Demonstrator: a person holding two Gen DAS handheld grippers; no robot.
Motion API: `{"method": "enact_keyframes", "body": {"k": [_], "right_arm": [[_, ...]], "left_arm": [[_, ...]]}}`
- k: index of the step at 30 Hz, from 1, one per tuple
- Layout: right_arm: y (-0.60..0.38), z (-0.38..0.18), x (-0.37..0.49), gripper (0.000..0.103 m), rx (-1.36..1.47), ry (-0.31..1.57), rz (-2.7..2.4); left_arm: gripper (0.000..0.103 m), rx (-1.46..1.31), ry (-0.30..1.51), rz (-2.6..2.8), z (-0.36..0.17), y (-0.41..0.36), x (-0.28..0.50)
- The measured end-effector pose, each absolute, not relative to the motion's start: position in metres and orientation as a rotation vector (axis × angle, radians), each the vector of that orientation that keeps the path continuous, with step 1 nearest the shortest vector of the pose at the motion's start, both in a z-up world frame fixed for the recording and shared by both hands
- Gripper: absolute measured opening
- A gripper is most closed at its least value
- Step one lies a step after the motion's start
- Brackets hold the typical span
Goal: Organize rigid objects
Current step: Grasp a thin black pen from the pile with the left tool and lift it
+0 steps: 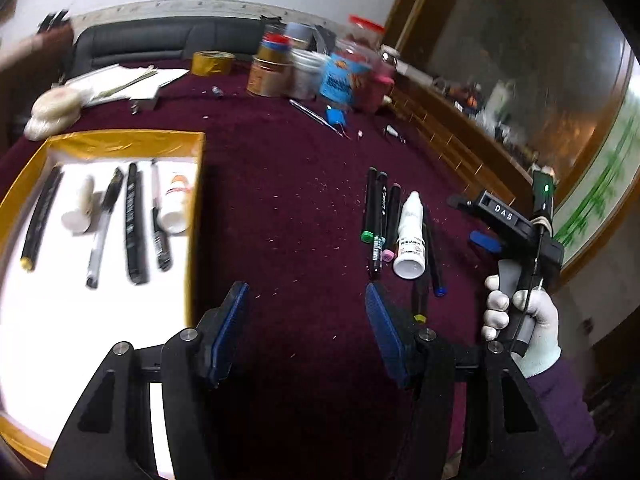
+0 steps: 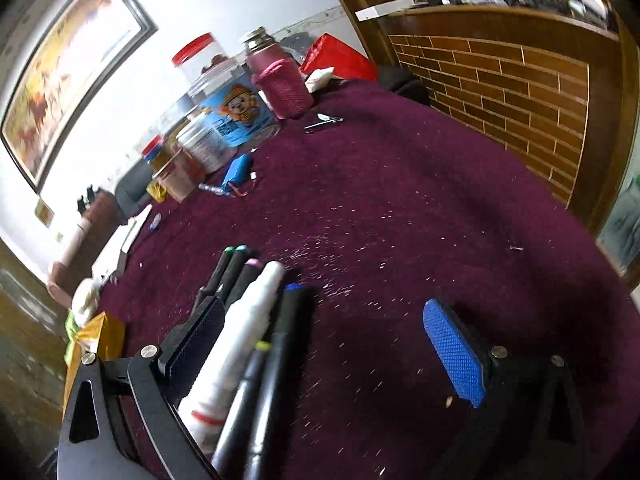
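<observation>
Wide-open left gripper point(image 1: 306, 312) hovers over the maroon counter point(image 1: 288, 208); markers point(image 1: 378, 220) and white bottle point(image 1: 410, 240) lie ahead-right. Right gripper point(image 2: 332, 344), also wide, straddles them. Only the left view shows the gold-rimmed tray point(image 1: 120, 140).

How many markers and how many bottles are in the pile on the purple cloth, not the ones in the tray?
Markers: 5
White bottle: 1
Total: 6
</observation>
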State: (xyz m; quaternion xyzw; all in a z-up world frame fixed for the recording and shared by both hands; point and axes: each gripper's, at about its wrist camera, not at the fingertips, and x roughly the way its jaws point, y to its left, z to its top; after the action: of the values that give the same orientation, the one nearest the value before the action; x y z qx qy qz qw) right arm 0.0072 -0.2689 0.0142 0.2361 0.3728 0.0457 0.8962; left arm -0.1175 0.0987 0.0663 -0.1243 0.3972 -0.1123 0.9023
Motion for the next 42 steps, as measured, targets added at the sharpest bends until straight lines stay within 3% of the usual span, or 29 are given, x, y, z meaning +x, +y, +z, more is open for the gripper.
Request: {"method": "enact_keyframes", "body": {"k": [16,17,20,21,32,36,38,39,42], "right_arm": [[-0.273,0.005,0.003,0.098,0.566,0.767,0.161],[-0.273,0.005,0.003,0.098,0.564,0.768,0.161],[-0.273,0.005,0.004,0.098,0.564,0.767,0.16],[-0.273,0.005,0.004,0.098,0.564,0.767,0.16],[-0.274,0.004,0.005,0.098,0.566,0.766,0.161],[-0.274,0.004,0.005,0.098,0.568,0.766,0.162],[-0.274,0.004,0.005,0.098,0.568,0.766,0.162],[-0.274,0.004,0.005,0.098,0.568,0.765,0.162],[-0.274,0.004,0.005,0.098,0.568,0.765,0.162]], "left_arm": [[0.057,-0.088,0.915,-0.248,0.045,-0.009,0.012],[0.05,-0.077,0.93,-0.251,0.039,-0.013,0.019],[0.008,-0.029,1.015,-0.272,0.017,-0.024,0.037],[0.005,-0.046,1.0,-0.301,0.017,-0.023,0.037],[0.006,-0.09,0.991,-0.265,0.021,0.013,0.01],[0.018,-0.078,0.984,-0.246,0.012,0.008,0.016],[0.017,-0.042,0.964,-0.246,0.012,0.0,0.015],[0.006,0.001,0.953,-0.243,0.012,-0.006,0.013],[0.005,0.034,0.944,-0.247,0.013,-0.009,0.008]]}}
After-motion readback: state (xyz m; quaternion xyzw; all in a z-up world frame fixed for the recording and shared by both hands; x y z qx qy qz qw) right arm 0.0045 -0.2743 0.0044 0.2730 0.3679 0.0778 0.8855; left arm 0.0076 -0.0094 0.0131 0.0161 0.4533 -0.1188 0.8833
